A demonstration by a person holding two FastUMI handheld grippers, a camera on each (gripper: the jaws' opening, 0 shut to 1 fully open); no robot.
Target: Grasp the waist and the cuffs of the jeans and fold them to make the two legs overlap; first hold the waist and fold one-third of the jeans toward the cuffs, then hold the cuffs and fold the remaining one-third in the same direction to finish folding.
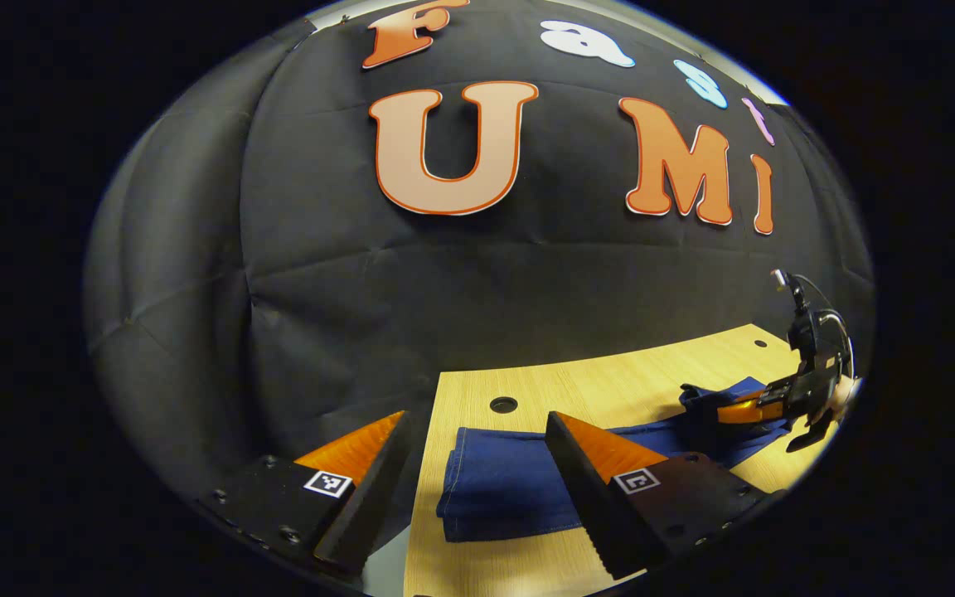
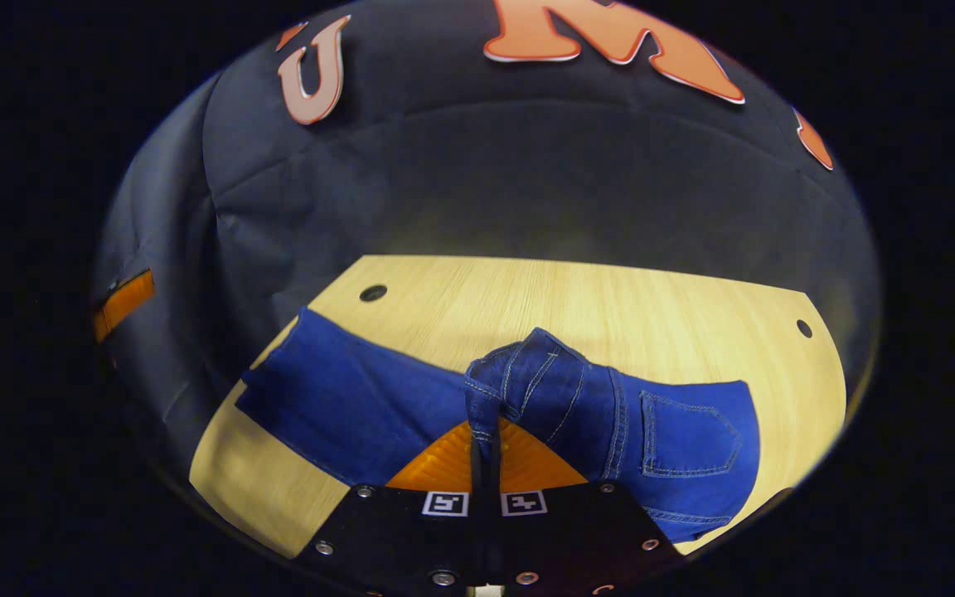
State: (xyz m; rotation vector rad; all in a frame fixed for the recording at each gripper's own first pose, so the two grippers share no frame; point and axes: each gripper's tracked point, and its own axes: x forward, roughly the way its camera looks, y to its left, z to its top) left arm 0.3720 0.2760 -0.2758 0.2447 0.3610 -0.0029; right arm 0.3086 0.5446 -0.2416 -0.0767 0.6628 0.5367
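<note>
Two tongs differ: my right tongs (image 2: 484,452) are clamped on the waist (image 2: 527,373) of the jeans (image 2: 361,406) lying on the bench (image 2: 577,298), my left tongs (image 1: 477,464) gape near the cuffs (image 1: 494,497), so I should lift low and carry the waist evenly toward the cuffs.

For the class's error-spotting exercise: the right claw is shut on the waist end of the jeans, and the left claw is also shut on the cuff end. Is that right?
Not quite. The right claw is indeed shut on the waist end of the jeans, but the left claw is open. The left gripper view shows its fingers spread wide above the cuff end, gripping nothing.
</note>
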